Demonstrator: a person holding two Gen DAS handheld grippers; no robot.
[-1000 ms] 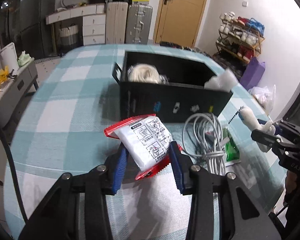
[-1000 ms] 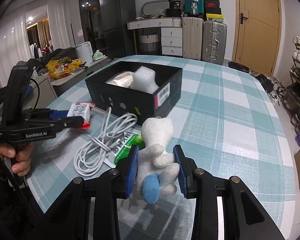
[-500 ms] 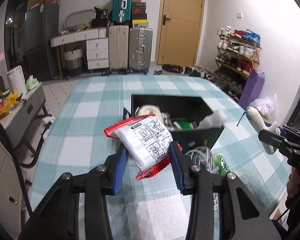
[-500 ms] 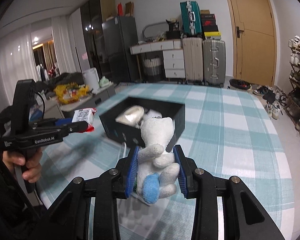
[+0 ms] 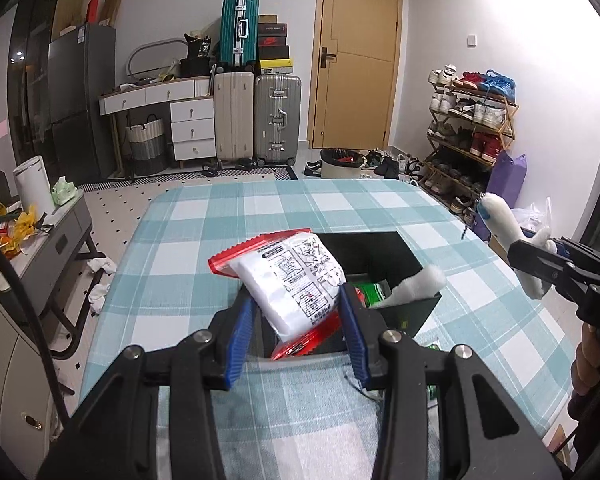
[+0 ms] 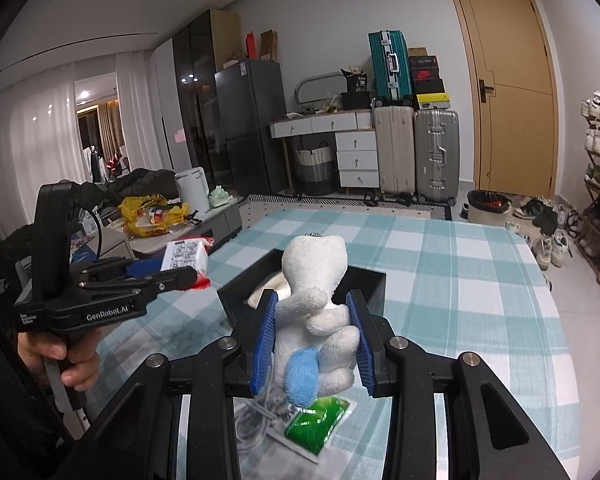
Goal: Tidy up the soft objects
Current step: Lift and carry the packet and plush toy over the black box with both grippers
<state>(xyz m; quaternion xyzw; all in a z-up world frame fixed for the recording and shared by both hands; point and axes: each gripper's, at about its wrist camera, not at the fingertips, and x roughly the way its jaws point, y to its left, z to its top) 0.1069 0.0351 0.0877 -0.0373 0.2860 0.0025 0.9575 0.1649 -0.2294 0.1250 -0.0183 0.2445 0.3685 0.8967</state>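
Note:
My left gripper (image 5: 296,320) is shut on a white packet with red edges (image 5: 288,280) and holds it high above the near side of the black box (image 5: 404,256). The packet also shows in the right wrist view (image 6: 184,256). My right gripper (image 6: 311,340) is shut on a white plush toy with a blue foot (image 6: 316,304), raised above the table near the black box (image 6: 368,280). The toy shows at the right in the left wrist view (image 5: 508,236). White foam (image 5: 416,284) and a green item lie in the box.
The table has a teal checked cloth (image 5: 228,236). A coiled grey cable (image 6: 256,420) and a green packet (image 6: 316,424) lie on it under my right gripper. Suitcases (image 5: 276,116), drawers, a shoe rack (image 5: 468,132) and a door stand beyond.
Both grippers have risen well above the table with their loads. The box now lies lower and farther below in both views. The cable and green packet have dropped under the grippers.

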